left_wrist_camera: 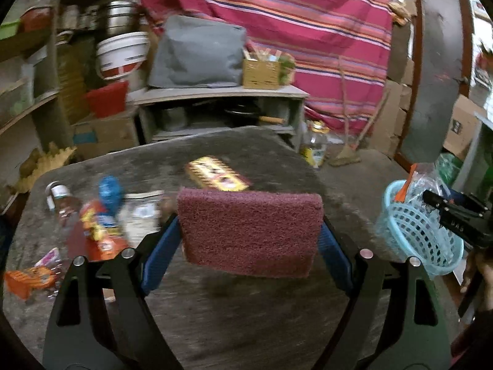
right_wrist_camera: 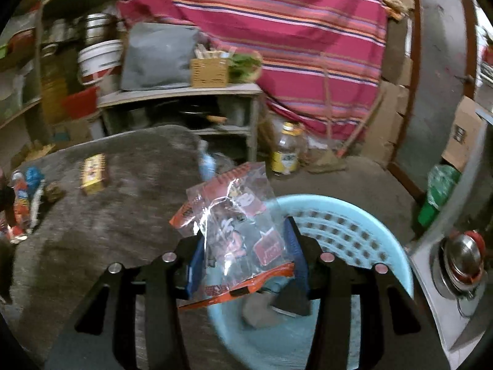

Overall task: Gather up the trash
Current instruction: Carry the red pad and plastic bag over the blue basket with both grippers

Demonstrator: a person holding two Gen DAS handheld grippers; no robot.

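The left gripper (left_wrist_camera: 249, 231) has its 2 blue fingers (left_wrist_camera: 160, 252) clamped wide on a maroon scouring pad (left_wrist_camera: 249, 231), one finger at each short end, the pad held flat above the grey tabletop (left_wrist_camera: 246, 314). Beyond the pad a yellow box (left_wrist_camera: 215, 174) lies on the tabletop. To the left of the pad sits a blurred cluster of litter: a small bottle (left_wrist_camera: 58, 197), a red and blue snack bag (left_wrist_camera: 101, 225), a pale wrapper (left_wrist_camera: 141, 215) and, nearer the tabletop's edge, an orange wrapper (left_wrist_camera: 29, 279).

The right gripper (right_wrist_camera: 243, 246) holds a clear plastic packet (right_wrist_camera: 237, 225) with orange edges; its fingers (right_wrist_camera: 297, 256) press the packet's sides, and the packet stands upright between them. It hangs over the near rim of a light blue basket (right_wrist_camera: 339, 225), which sits at the tabletop's right edge. In the basket's bottom lie a grey lump and a dark scrap, too blurred to name.

In the left wrist view the basket (left_wrist_camera: 422, 237) shows at the right with the packet (left_wrist_camera: 419, 185) above it and the right gripper's black body beside it.

Behind the tabletop stand a low shelf (left_wrist_camera: 222, 95), a grey bag (left_wrist_camera: 197, 52) and a striped pink cloth (left_wrist_camera: 292, 15).
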